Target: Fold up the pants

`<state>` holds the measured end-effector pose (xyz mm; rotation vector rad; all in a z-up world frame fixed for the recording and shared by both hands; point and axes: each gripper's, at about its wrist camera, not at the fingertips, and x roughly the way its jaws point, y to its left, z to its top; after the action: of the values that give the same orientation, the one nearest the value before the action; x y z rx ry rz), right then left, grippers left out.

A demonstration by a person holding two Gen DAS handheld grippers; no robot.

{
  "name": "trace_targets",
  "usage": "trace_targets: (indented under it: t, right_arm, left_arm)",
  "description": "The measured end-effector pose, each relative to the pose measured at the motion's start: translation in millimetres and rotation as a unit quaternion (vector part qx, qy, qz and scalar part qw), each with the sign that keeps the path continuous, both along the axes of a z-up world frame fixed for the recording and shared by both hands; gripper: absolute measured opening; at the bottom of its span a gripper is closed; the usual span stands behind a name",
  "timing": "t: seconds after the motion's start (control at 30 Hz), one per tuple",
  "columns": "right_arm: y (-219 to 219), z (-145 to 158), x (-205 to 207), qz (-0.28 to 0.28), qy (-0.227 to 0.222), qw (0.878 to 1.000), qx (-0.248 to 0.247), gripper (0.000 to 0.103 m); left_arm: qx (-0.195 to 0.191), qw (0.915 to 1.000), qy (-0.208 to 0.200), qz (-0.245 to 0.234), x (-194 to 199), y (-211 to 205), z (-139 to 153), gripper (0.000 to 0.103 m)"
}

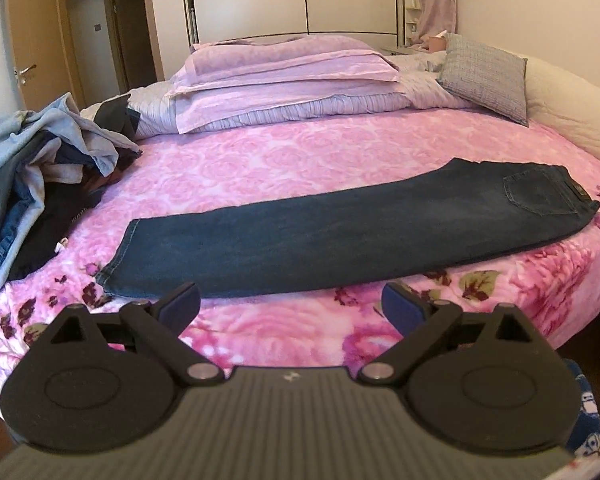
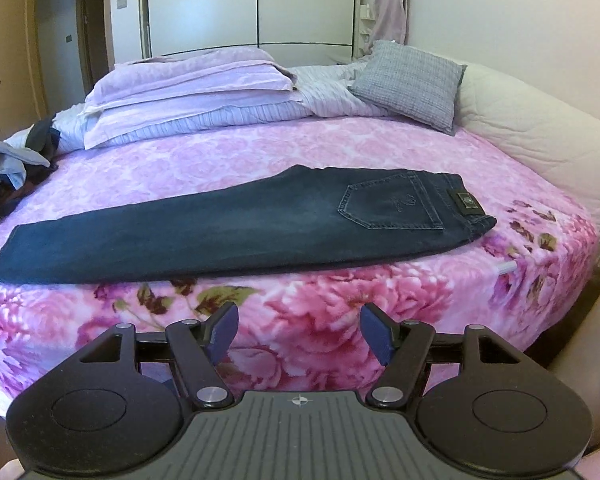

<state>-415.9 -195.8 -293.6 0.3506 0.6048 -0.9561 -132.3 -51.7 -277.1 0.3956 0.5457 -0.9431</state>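
The pants (image 1: 340, 224) lie flat near the front edge of the bed (image 1: 300, 148), already folded leg on leg, with the hems to the left and the waist to the right. The left gripper (image 1: 291, 300) has its blue pads spread very wide with nothing between them. It hangs above the front edge of the bed, close to the hem end but not touching the cloth. The right gripper (image 2: 299, 330) is open too, a bit less wide, and it holds nothing either. It sits nearer the waist end.

These look like thick jeans, so they are likely soft and bendy but a bit heavy, and not slippery. Good spots to pinch are probably the hems (image 1: 118, 256) and the waistband (image 2: 474, 206), two layers at once.

The left view shows more of the pile of clothes (image 1: 40, 168) at the left edge of the bed. The right view shows the back pocket (image 2: 392, 204) clearly, plus a small white thing (image 2: 506, 268) on the blanket.
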Motion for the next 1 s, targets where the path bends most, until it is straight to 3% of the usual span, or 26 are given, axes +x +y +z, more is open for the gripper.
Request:
trace_targets:
  t: [0.77, 0.9, 1.0]
  right_arm:
    - [-45.0, -1.6, 12.0, 0.0, 0.002, 1.0, 0.015, 0.065]
    - [-61.8, -10.0, 15.9, -0.004, -0.003, 0.999, 0.031, 0.065]
    - [-77.6, -17.0, 17.6, -0.008, -0.007, 0.999, 0.046, 0.065]
  left_arm:
    - [0.033, 0.9992, 0.024, 0.0, 15.7, -44.2, -17.0, 0.096]
    - [0.011, 0.996, 0.088, 0.007, 44.9, -39.9, -32.5, 0.096]
    - [-0.022, 0.9869, 0.149, 0.058, 87.8, -25.7, -51.8, 0.089]
